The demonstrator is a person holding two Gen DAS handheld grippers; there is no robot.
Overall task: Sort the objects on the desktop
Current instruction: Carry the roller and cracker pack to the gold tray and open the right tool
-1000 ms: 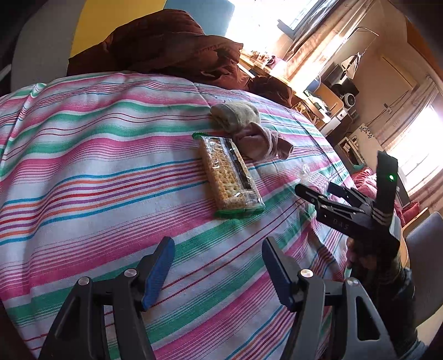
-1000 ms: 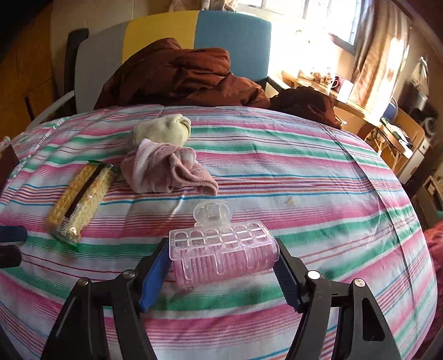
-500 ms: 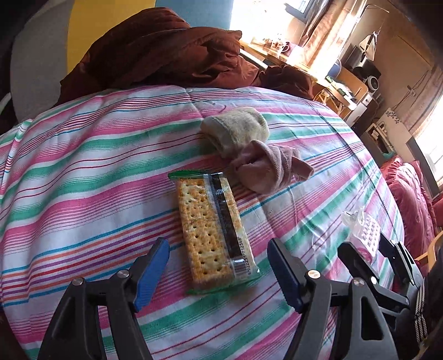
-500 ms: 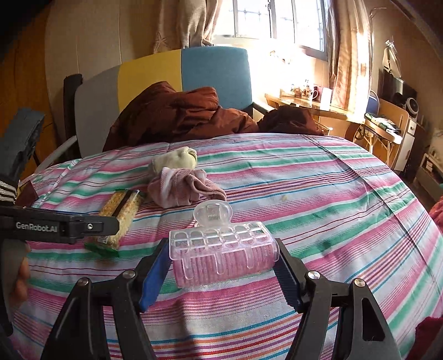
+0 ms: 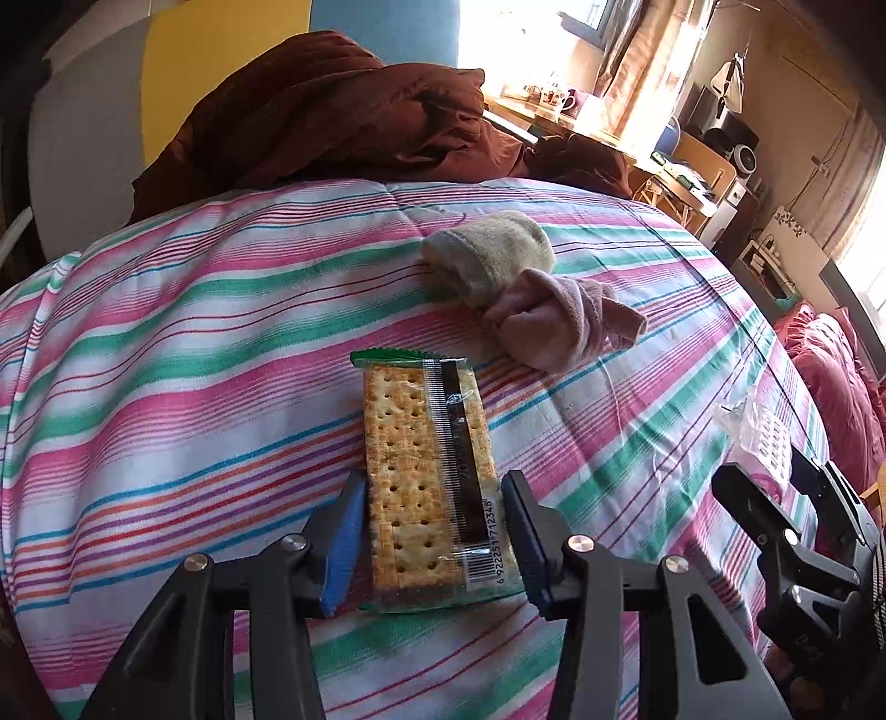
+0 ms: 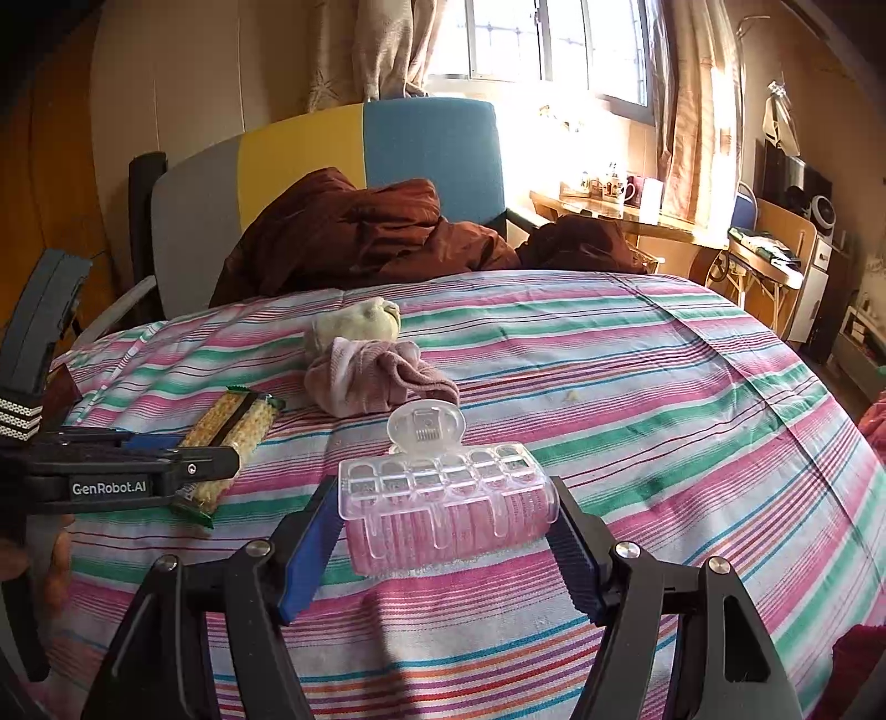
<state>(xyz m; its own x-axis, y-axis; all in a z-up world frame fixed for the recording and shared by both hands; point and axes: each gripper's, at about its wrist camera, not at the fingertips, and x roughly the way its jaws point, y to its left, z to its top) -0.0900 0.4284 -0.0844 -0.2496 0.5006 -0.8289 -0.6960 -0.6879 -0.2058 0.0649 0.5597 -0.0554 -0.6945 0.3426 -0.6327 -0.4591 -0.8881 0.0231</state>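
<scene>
Half the cracker packet [image 5: 432, 493] behind jaws

Home bedroom, lived-in. Work surface is a bed with a striped quilt [image 6: 609, 354], headboard [image 6: 387, 160] in grey, yellow and blue panels, brown blanket [image 6: 360, 232] heaped against it. Curtained window [image 6: 554, 44] behind, mugs [image 6: 620, 191] on a sunlit side table, socks [image 5: 531, 288] lying on the quilt.
</scene>
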